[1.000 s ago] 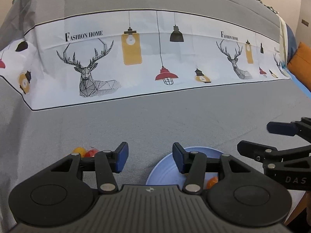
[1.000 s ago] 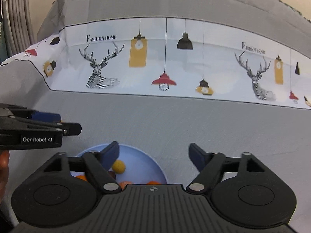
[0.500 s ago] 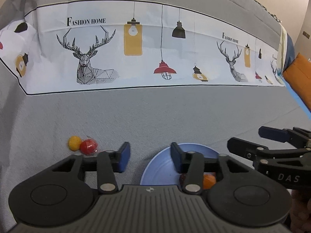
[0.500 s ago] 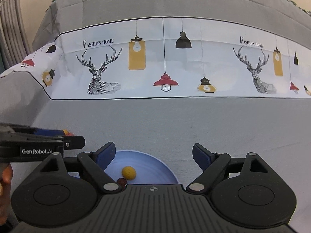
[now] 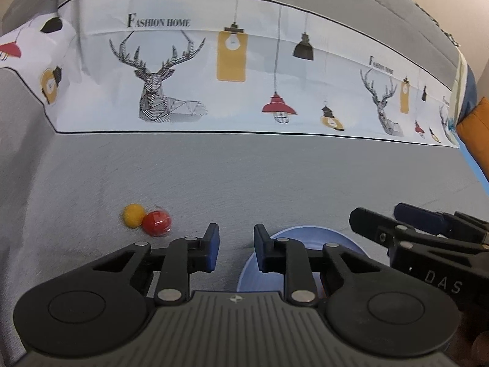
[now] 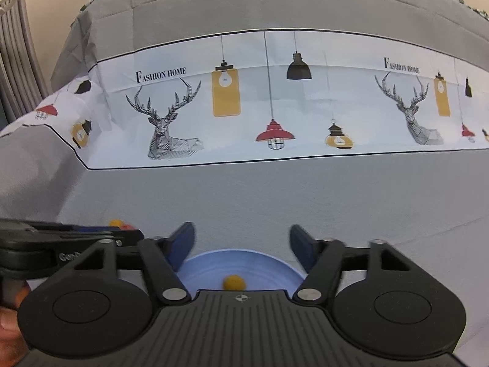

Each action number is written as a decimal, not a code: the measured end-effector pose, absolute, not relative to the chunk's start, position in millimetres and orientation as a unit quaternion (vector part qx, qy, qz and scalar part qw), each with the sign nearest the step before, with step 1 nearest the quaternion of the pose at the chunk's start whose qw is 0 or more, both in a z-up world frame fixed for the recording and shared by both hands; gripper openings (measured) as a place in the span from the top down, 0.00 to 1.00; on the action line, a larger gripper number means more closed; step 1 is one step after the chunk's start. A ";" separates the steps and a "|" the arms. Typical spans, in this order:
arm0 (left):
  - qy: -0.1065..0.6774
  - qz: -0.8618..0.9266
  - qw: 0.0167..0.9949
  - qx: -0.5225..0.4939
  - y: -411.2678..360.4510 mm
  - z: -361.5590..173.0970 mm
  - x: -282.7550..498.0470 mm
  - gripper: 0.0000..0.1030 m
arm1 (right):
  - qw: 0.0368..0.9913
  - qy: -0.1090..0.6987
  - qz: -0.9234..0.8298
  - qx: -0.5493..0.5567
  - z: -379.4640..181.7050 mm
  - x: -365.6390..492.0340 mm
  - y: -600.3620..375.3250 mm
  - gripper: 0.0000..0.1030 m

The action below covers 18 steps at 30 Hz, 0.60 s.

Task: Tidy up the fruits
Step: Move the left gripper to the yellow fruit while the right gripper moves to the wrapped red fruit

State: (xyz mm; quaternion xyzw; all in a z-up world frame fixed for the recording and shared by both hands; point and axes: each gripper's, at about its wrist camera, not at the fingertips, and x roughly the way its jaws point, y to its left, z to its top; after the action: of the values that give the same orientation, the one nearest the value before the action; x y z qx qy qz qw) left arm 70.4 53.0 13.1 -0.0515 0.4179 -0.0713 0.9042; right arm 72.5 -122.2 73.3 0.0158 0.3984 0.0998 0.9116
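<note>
- The bed (image 5: 214, 177), under a grey cover with a white band of deer and hanging lamps, carries everything; the blue plate (image 6: 244, 260) near its front edge is the landmark here.
- The plate lies directly ahead of the right gripper (image 6: 241, 244), between its two fingers (image 6: 183, 244) in the wrist view. A small yellow fruit (image 6: 233, 282) already lies on it; other fruit there is hidden behind the gripper bodies.
- To the left of the plate, well apart from it, a yellow ball fruit (image 5: 133, 215) and a red ball fruit (image 5: 156, 222) lie touching each other on the cover. Both are round, so neither has a long axis or points any way.
- The left gripper (image 5: 233, 250) is the nearer one: the loose pair lies ahead of its fingers and off to their left, while the plate's rim sits just to their right.
- The left fingers have just been closing and stand a narrow gap apart with nothing between them; I would expect them to need reopening and a swing leftward.
- The right fingers have also been closing, yet stand well apart and hold nothing.
</note>
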 end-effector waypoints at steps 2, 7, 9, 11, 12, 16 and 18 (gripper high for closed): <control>0.419 -0.064 0.904 -0.060 57.9 13.4 70.4 0.74 | 0.911 0.398 0.102 0.025 73.4 73.0 -117.9 0.50; 0.423 -0.029 0.901 -0.096 80.1 14.8 73.2 0.74 | 0.911 0.395 0.109 0.041 73.4 73.6 -107.1 0.62; 0.426 -0.014 0.898 -0.108 89.1 14.2 74.9 0.74 | 0.910 0.396 0.114 0.044 72.8 73.7 -102.9 0.63; 0.428 -0.005 0.896 -0.119 96.0 14.3 76.4 0.74 | 0.909 0.397 0.119 0.045 72.0 74.5 -100.0 0.63; 0.429 0.000 0.895 -0.123 99.0 14.3 76.9 0.74 | 0.908 0.397 0.121 0.046 71.8 75.0 -99.3 0.63; 0.429 0.015 0.892 -0.143 108.5 14.7 79.3 0.74 | 0.906 0.400 0.127 0.055 71.6 76.5 -101.0 0.63; 0.430 0.024 0.889 -0.156 114.4 13.9 80.3 0.74 | 0.905 0.401 0.129 0.059 71.3 77.3 -102.4 0.65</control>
State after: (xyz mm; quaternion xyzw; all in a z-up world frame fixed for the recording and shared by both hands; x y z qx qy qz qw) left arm 80.2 114.4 13.9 -0.1558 0.4296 0.0240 0.8891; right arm 77.3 -102.4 71.3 0.0588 0.4012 0.1291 0.9049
